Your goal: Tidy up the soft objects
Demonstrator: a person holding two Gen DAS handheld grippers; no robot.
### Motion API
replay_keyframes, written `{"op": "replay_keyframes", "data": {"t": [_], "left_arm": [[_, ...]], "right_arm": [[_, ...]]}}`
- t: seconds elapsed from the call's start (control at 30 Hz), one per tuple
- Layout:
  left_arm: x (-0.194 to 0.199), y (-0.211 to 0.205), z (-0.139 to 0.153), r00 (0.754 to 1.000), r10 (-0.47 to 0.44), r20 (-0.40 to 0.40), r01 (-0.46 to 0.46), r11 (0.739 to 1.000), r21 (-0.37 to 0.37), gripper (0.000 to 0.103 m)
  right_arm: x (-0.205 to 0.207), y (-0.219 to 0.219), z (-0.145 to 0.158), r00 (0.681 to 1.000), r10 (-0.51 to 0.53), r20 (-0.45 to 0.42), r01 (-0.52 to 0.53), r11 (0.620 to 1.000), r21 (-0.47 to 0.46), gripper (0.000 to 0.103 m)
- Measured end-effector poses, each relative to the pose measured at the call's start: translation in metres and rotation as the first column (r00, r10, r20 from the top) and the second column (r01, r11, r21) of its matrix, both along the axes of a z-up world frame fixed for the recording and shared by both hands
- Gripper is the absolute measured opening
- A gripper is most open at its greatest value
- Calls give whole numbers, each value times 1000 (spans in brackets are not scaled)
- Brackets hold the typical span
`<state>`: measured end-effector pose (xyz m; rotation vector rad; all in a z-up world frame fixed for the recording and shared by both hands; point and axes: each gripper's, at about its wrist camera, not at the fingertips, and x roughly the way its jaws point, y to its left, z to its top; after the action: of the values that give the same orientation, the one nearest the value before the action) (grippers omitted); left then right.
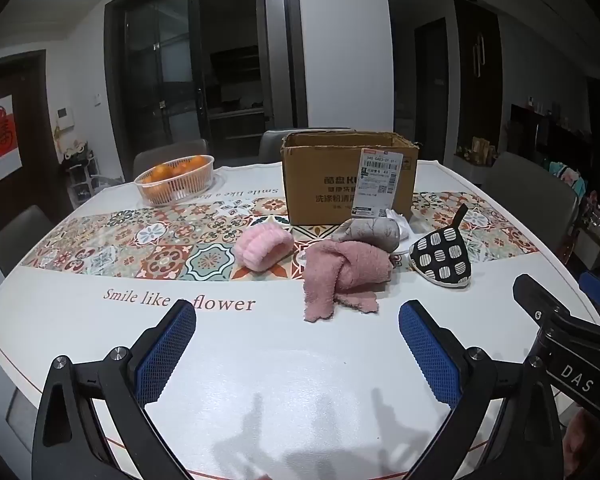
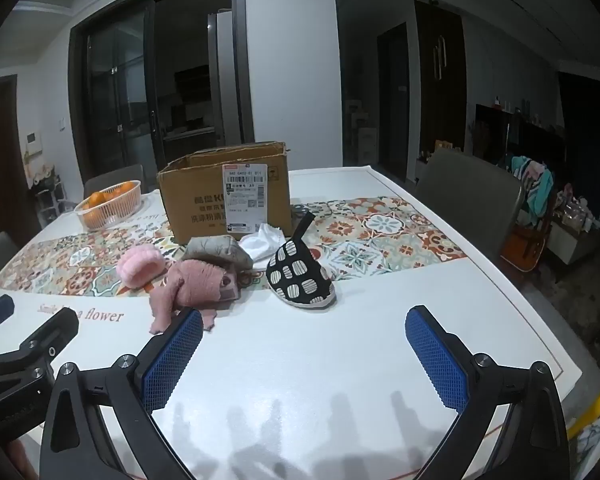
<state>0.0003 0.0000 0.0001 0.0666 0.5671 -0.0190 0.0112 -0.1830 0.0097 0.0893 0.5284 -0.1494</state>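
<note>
Jaws of the left gripper [image 1: 296, 354] and right gripper [image 2: 304, 356] are standing wide, holding nothing. Ahead of both, the crumpled dusty-pink terry towel [image 1: 346, 276] is lying limp and light; pinching its bunched middle fold should probably keep it from trailing.

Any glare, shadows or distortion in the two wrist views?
Left wrist: strong fisheye bend with dark corners, soft glare and finger shadows on the white table. Right wrist: same curvature, a row of shadows along the table's near edge, dim room behind the cardboard box.
</note>
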Motion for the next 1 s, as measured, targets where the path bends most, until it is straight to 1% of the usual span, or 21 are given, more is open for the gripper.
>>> {"op": "replay_keyframes", "data": {"t": [0.07, 0.1, 0.23, 0.33, 1.0], "left_arm": [[0, 0, 0, 1000, -2, 2, 2, 1000, -8, 103], [0, -5, 3, 1000, -5, 7, 5, 1000, 6, 103], [-7, 1, 7, 999, -3, 40, 4, 1000, -11, 103], [-9, 1, 9, 998, 10, 58, -10, 1000, -1, 103], [-9, 1, 12, 997, 14, 81, -13, 1000, -11, 103]], "right_arm": [[1, -1, 0, 1000, 3, -8, -3, 1000, 9, 103], [0, -1, 0, 1000, 3, -5, -3, 1000, 11, 103], [1, -2, -1, 1000, 2, -2, -2, 1000, 6, 103], [0, -1, 1, 1000, -1, 2, 1, 1000, 7, 103], [-1, -3, 5, 1000, -10, 18, 10, 1000, 9, 103]]}}
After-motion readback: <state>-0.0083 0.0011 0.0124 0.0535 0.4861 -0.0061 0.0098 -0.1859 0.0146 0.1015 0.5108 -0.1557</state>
